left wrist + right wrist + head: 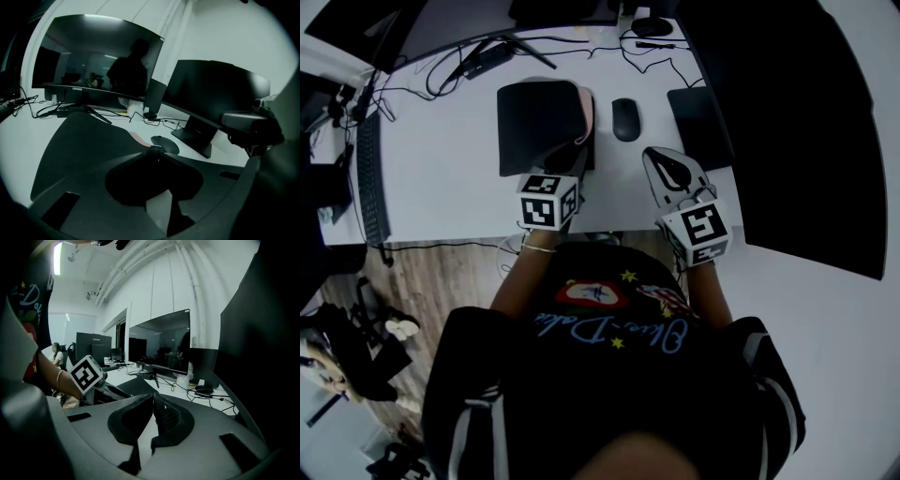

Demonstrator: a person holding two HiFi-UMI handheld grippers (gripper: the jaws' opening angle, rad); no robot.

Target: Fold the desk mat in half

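Observation:
The desk mat lies folded on the white desk, black side up, with a strip of its pink underside showing along the right edge. My left gripper hovers low over the mat's near right corner. In the left gripper view the mat spreads out to the left of the left gripper, whose jaws stand only slightly apart; the space between them is dark. My right gripper is off the mat to the right, near the desk's front edge. The right gripper is shut and empty.
A black mouse sits just right of the mat, with a black monitor base beyond it. A keyboard lies at the desk's left end, and cables run along the back. A curved monitor stands behind.

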